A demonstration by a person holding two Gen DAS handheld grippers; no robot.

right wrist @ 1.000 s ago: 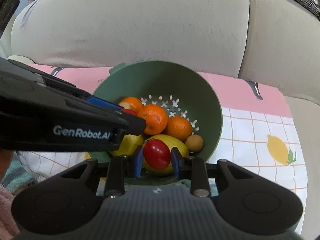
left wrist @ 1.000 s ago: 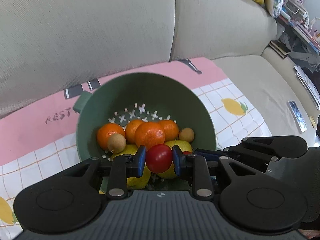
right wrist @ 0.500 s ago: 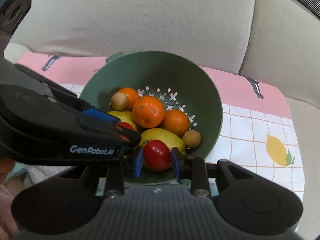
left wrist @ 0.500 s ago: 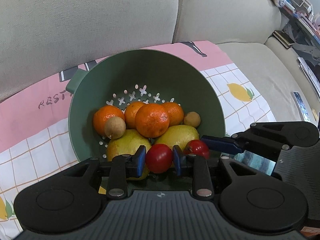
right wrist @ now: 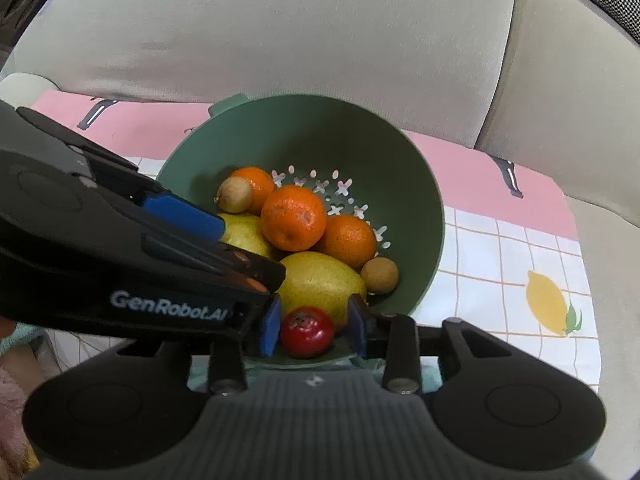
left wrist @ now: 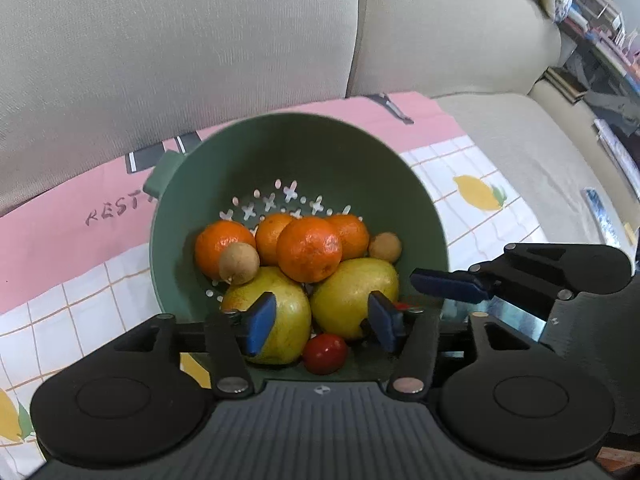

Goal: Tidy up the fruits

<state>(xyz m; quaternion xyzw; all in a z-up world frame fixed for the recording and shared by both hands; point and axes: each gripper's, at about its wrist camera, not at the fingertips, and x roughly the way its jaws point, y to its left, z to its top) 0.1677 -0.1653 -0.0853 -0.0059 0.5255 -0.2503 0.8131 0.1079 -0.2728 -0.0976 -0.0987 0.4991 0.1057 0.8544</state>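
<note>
A green colander bowl (left wrist: 280, 152) (right wrist: 400, 168) on the cloth holds several oranges (left wrist: 309, 249) (right wrist: 293, 217), two yellow pears (left wrist: 354, 294) (right wrist: 320, 280) and two small brown round fruits (left wrist: 239, 263) (right wrist: 379, 275). My left gripper (left wrist: 322, 326) hangs over the bowl's near side, its jaws opening. A red tomato (left wrist: 325, 353) lies loose in the bowl below them, touching neither pad. My right gripper (right wrist: 314, 330) is beside it, jaws also opening. A second red tomato (right wrist: 307, 332) sits between its blue pads, with a gap showing on the right side.
The bowl stands on a pink and white checked cloth (left wrist: 472, 184) with lemon prints, spread on a beige sofa seat (left wrist: 540, 152). The sofa's back cushions (right wrist: 280, 32) rise right behind the bowl. Books and clutter (left wrist: 600, 40) lie far right.
Both grippers were shut on red tomatoes. The left jaws have spread and its tomato has dropped into the bowl. The right jaws have started to part around theirs.
</note>
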